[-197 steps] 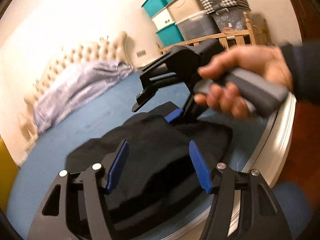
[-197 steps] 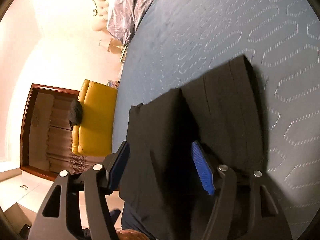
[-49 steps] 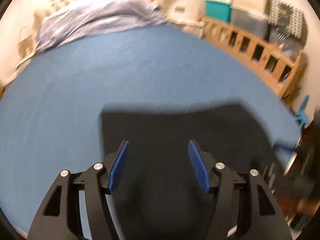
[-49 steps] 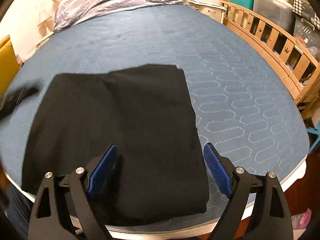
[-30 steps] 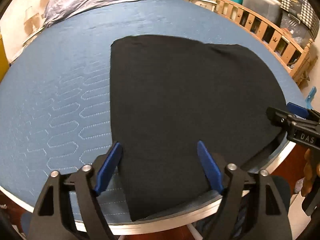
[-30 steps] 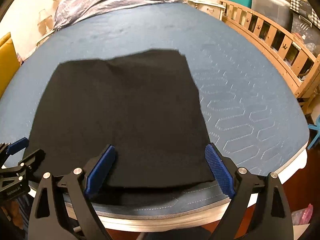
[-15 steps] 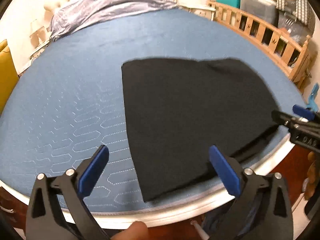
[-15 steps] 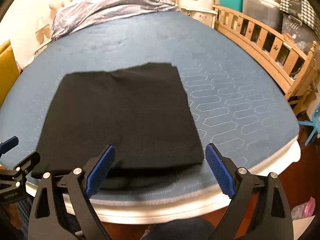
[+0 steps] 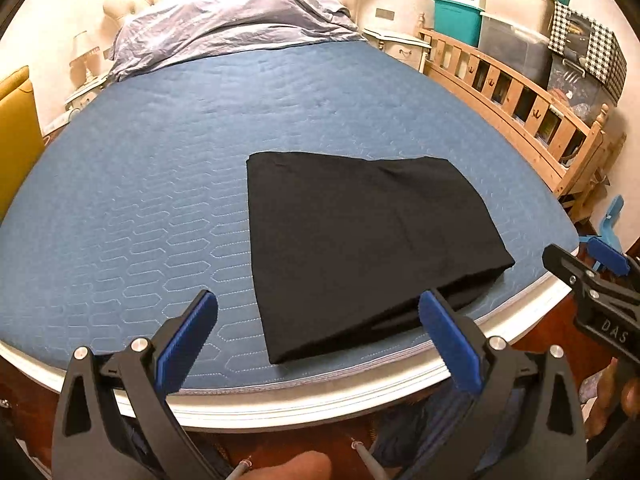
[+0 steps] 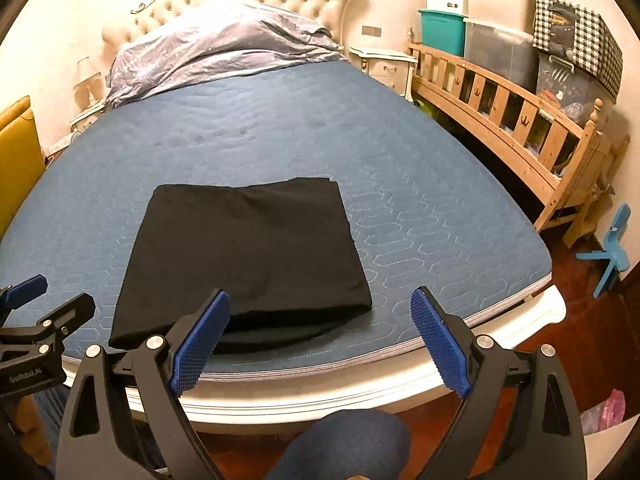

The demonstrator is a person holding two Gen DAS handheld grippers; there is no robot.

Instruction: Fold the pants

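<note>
The black pants (image 9: 360, 240) lie folded into a flat rectangle on the blue quilted mattress (image 9: 140, 208), close to its near edge; in the right wrist view the pants (image 10: 248, 252) sit left of centre. My left gripper (image 9: 318, 340) is open and empty, held off the near edge of the bed. My right gripper (image 10: 320, 340) is open and empty too, also back from the bed edge. At the right of the left wrist view the right gripper (image 9: 592, 276) shows, and the left gripper (image 10: 36, 312) shows at the left of the right wrist view.
A crumpled lilac duvet (image 9: 224, 28) lies by the tufted headboard. A wooden crib rail (image 10: 516, 116) and stacked storage bins (image 10: 480, 4) stand along the right. A yellow chair (image 9: 16, 136) is at the left, a small blue stool (image 10: 612, 252) on the floor.
Both grippers have drawn back and up from the bed, so the folded pants look smaller and farther away. The pants have not moved in the last second.
</note>
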